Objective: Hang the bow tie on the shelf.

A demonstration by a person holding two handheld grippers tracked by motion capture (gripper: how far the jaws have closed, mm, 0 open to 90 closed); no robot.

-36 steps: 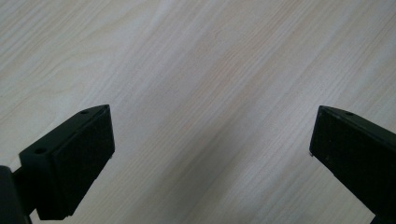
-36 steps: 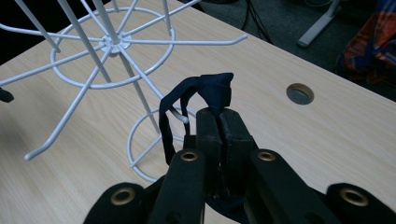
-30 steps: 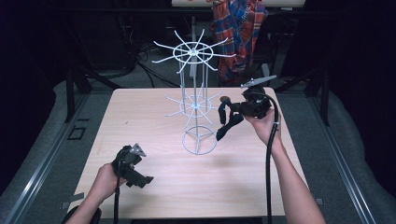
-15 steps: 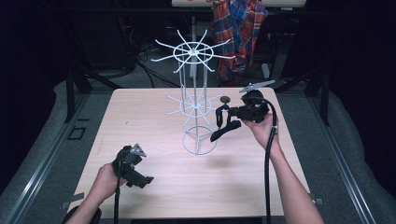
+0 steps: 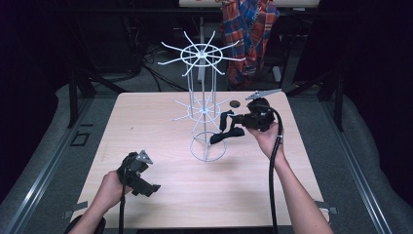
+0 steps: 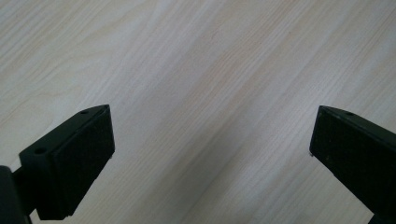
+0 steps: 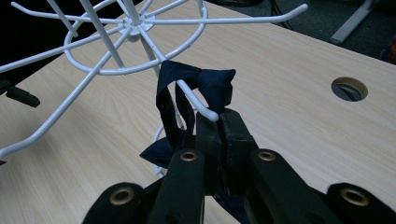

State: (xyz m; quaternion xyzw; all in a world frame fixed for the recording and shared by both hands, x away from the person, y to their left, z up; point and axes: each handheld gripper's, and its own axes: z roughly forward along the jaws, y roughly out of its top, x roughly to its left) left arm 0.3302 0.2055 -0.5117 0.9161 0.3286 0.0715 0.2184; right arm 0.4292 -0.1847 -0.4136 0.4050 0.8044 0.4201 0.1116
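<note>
White wire hook stand (image 5: 204, 107) upright mid-table (image 5: 146, 117), right gripper (image 7: 218, 122) clenched on a dark navy fabric loop (image 7: 196, 88) — draped over a lower hook's upturned tip (image 7: 211, 115), left gripper (image 6: 210, 140) near the front edge — jaws spread wide over bare wood, cable hole (image 7: 349, 88) beyond.

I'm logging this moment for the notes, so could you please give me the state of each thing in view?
Left gripper: open, holding nothing, over the bare table.
Right gripper: shut on the dark blue strap.
Dark blue strap: looped over a lower hook of the white wire rack.
White wire rack: upright on the table.
</note>
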